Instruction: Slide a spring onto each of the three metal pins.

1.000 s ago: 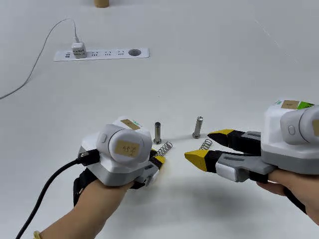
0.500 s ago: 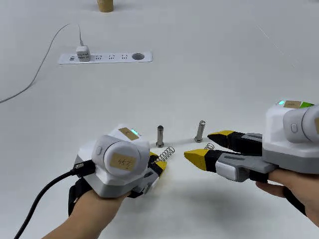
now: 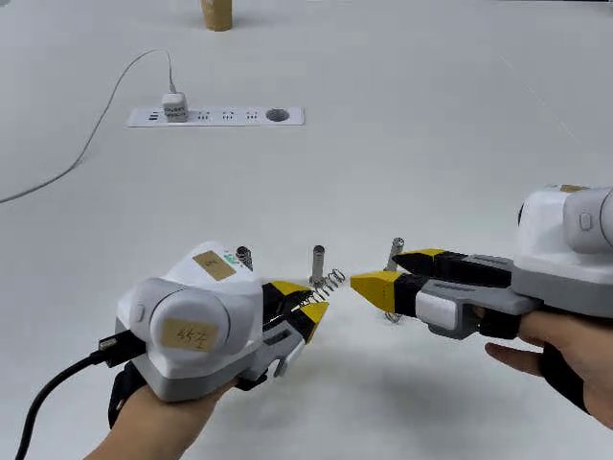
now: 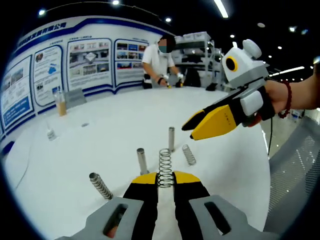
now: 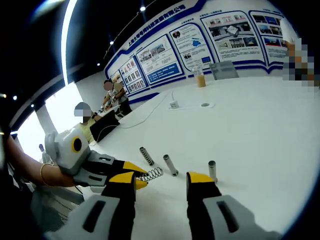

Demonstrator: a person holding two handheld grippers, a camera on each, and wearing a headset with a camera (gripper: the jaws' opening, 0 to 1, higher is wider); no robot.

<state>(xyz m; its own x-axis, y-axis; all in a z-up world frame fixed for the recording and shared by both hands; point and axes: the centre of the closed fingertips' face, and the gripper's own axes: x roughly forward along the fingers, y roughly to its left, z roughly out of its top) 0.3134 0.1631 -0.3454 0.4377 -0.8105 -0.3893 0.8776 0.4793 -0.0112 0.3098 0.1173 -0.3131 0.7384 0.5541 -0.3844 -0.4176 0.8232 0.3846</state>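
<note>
- The left gripper (image 4: 164,179) has its black, yellow-tipped jaws clamped on one end of a small coiled steel spring (image 4: 164,165), which juts out past the tips, clear of the white worktop (image 3: 460,125)
- Just beyond the free end of that spring stands a short grey metal pin (image 3: 318,261), upright and bare; I cannot tell whether the two touch
- A second bare pin (image 3: 396,251) stands upright to the right of the first, just behind the jaws of the right gripper (image 5: 165,178)
- A third pin (image 4: 100,184), left of the other two, wears a spring along its shaft; in the head view the left gripper's body partly hides it
- The right gripper's jaws are apart and hold nothing, their yellow tips pointing at the left gripper and near the held spring
- A loose spring (image 4: 188,154) lies flat on the worktop near the second pin, below the right gripper's jaws in the head view
- Toward the far edge of the worktop lies a white power strip (image 3: 215,116) with a white charger (image 3: 173,105) plugged in and a thin white cable (image 3: 96,134) trailing to the left edge; a tan cylinder (image 3: 217,13) stands beyond it
</note>
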